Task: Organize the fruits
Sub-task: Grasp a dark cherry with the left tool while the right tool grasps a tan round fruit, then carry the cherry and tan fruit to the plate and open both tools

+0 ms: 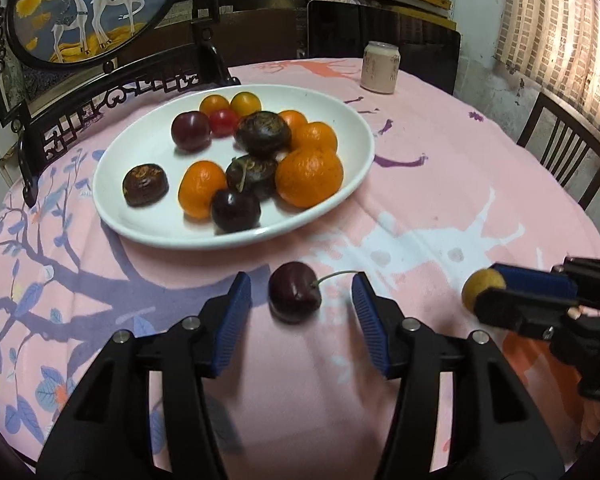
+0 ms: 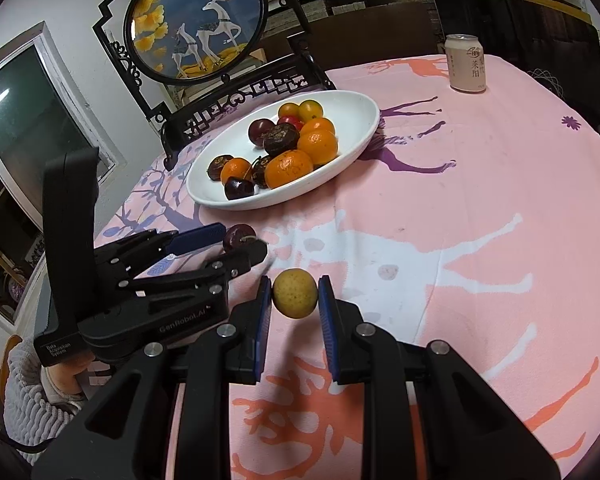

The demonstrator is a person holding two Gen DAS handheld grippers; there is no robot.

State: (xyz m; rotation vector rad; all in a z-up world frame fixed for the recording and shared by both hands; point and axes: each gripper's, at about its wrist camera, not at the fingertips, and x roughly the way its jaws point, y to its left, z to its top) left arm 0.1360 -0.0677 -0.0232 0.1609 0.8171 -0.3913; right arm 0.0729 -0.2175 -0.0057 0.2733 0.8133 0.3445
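One dark cherry [image 1: 295,292] lies on the pink tablecloth [image 1: 440,208] between the spread fingers of the left gripper [image 1: 302,294], untouched; the white plate [image 1: 112,184] of fruit sits ahead. In the right wrist view, the right gripper [image 2: 294,294] clamps a yellow fruit [image 2: 295,293], the plate ahead-left.

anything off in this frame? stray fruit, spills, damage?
No spills or damage. One cherry lies loose on the tablecloth, off the white plate, between the open left gripper fingers. The right gripper is closed on a yellow fruit.
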